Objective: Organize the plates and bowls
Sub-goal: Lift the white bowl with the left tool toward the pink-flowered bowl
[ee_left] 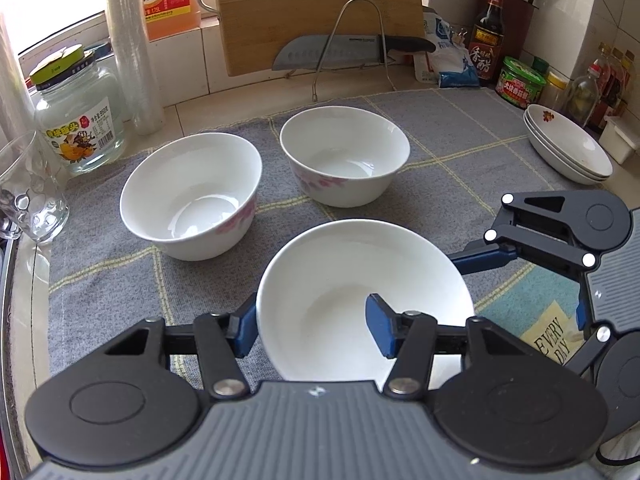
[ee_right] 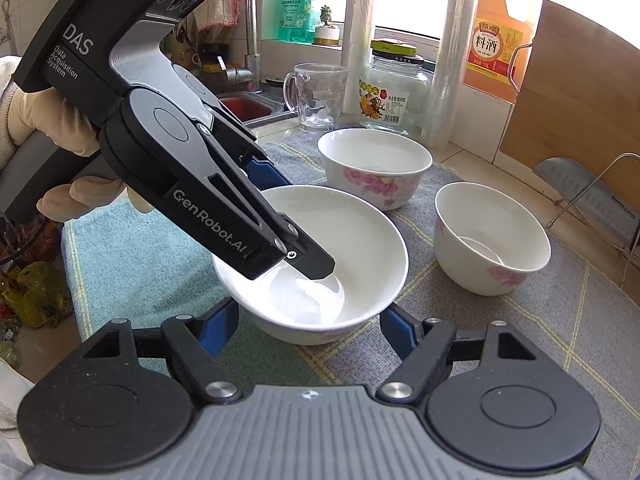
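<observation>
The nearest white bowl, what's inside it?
One blue pad of the left gripper sits inside the nearest bowl; otherwise empty. The gripper hides part of its bottom.

The left hand-held gripper (ee_right: 280,220) reaches down into the nearest white bowl (ee_right: 312,264), one finger inside it and the other outside its near wall; whether the rim is truly pinched is hard to tell. The right hand-held gripper (ee_right: 308,328) stands spread wide just before that bowl. Two flowered bowls (ee_right: 374,166) (ee_right: 490,238) sit apart behind on the grey cloth (ee_right: 500,340).
</observation>
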`<state>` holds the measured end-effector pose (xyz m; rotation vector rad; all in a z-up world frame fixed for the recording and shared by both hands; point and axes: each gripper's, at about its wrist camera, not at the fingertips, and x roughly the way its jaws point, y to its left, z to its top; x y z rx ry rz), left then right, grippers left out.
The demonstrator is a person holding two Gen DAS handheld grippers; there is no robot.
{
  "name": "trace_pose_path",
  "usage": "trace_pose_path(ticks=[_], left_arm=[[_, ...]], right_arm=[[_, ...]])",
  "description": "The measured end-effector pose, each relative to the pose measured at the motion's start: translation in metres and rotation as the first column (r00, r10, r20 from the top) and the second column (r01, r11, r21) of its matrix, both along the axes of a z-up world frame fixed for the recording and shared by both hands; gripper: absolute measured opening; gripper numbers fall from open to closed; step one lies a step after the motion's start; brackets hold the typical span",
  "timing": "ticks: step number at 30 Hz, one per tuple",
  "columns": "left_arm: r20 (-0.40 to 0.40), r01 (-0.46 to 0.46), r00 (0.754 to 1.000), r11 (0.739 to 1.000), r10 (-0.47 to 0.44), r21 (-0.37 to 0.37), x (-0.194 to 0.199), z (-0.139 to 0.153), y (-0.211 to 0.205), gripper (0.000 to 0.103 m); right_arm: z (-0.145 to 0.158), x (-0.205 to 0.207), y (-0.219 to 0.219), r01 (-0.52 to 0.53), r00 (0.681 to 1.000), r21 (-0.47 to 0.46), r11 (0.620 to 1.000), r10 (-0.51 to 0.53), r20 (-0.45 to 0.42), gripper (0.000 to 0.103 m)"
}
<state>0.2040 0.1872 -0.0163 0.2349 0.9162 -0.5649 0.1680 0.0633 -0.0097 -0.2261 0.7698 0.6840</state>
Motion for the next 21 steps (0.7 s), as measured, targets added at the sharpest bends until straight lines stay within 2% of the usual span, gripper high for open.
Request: trace_pose_path(ticks=[11, 21], left_arm=[[0.009, 0.081, 0.997, 0.996, -0.081, -0.025, 0.000, 0.003, -0.039, 0.055], [0.005, 0.182, 0.983, 0.982, -0.182, -0.053, 0.001, -0.002, -0.083, 0.055]], right_arm=[[0.010, -0.013, -0.036, 0.076, 0.997, -0.022, 0.997, -0.076, -0.005, 0.081], [0.014, -0.028, -0.074, 0.165, 0.986, -0.064, 0.984, -0.166, -0.012, 0.081]])
